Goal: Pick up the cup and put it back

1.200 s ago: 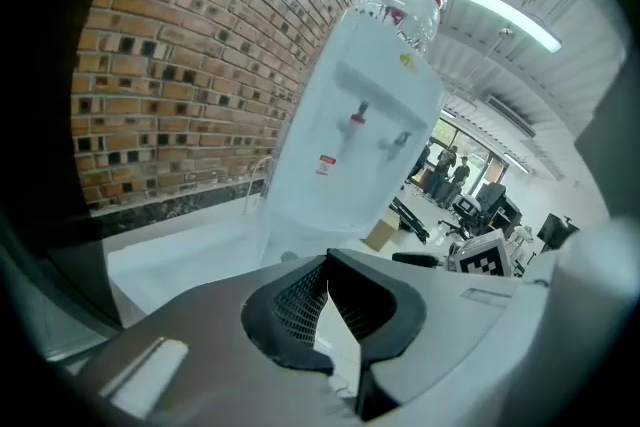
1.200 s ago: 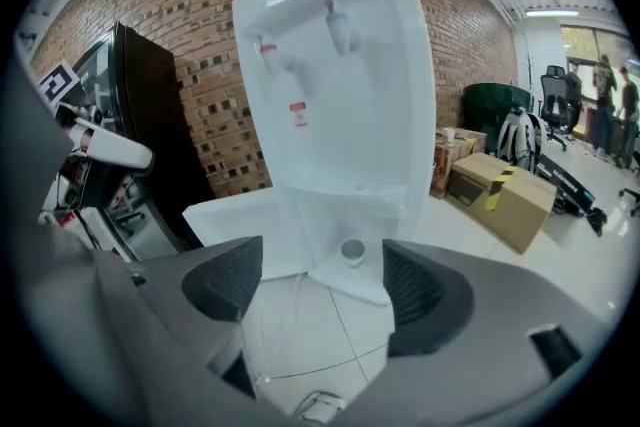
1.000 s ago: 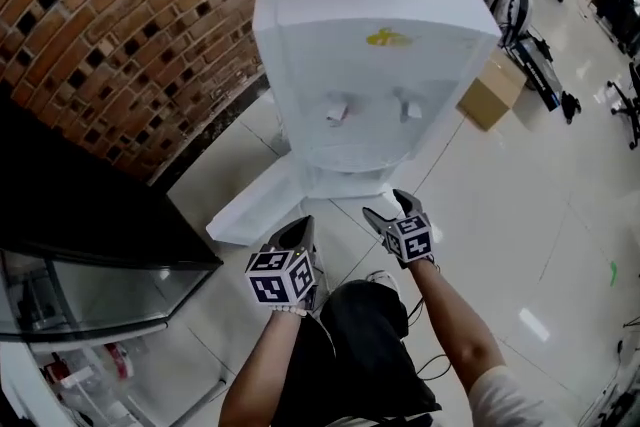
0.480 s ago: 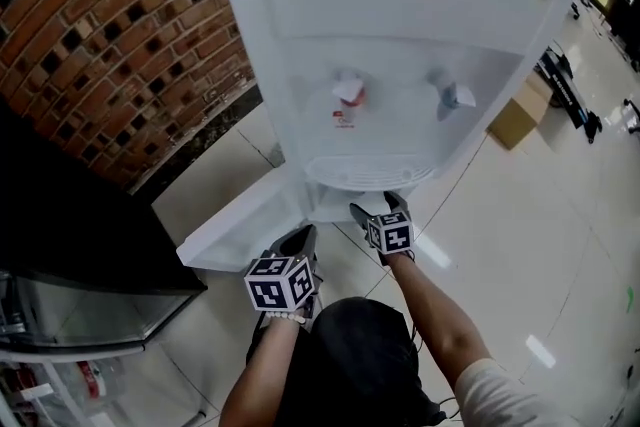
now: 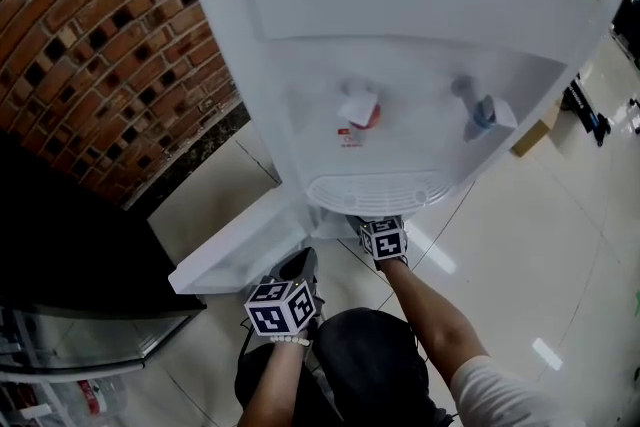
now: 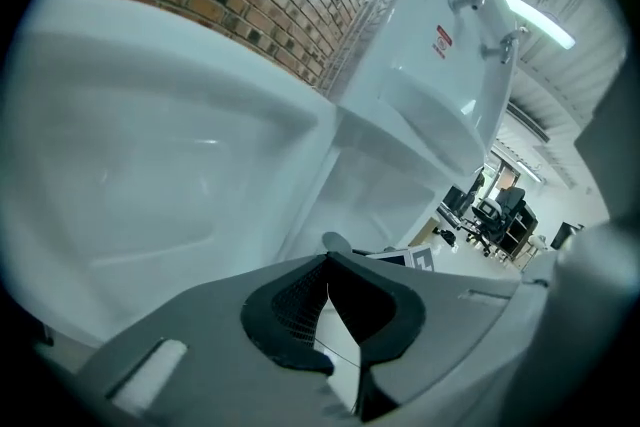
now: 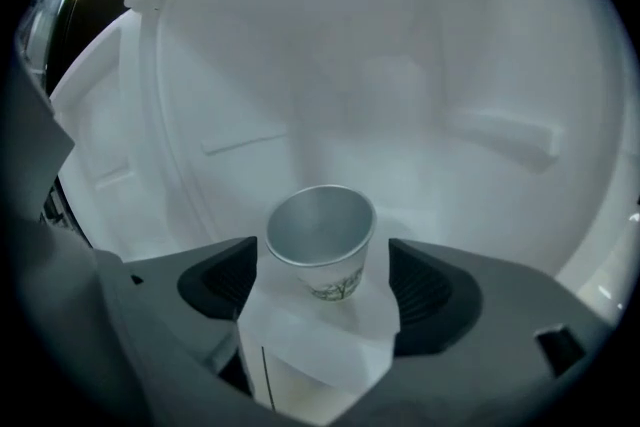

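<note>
Cup (image 7: 322,240) upright between right gripper (image 7: 325,283) fingers (image 7: 432,287), spread, narrow gaps either side

- I'm standing in what is looking like an office corner, facing a white water dispenser (image 5: 400,35) against a brick wall (image 5: 90,45).
- Glossy floor tiles (image 5: 540,255) are shining all around me.
- Black swivel chairs (image 6: 497,212) are sitting farther back under a strip light (image 6: 535,20).

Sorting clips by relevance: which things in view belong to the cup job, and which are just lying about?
Job: cup; water dispenser, whose lower compartment holds it; right gripper, jaws just opening, cup between them, not gripped.
Lying about: brick wall; office chairs.
</note>
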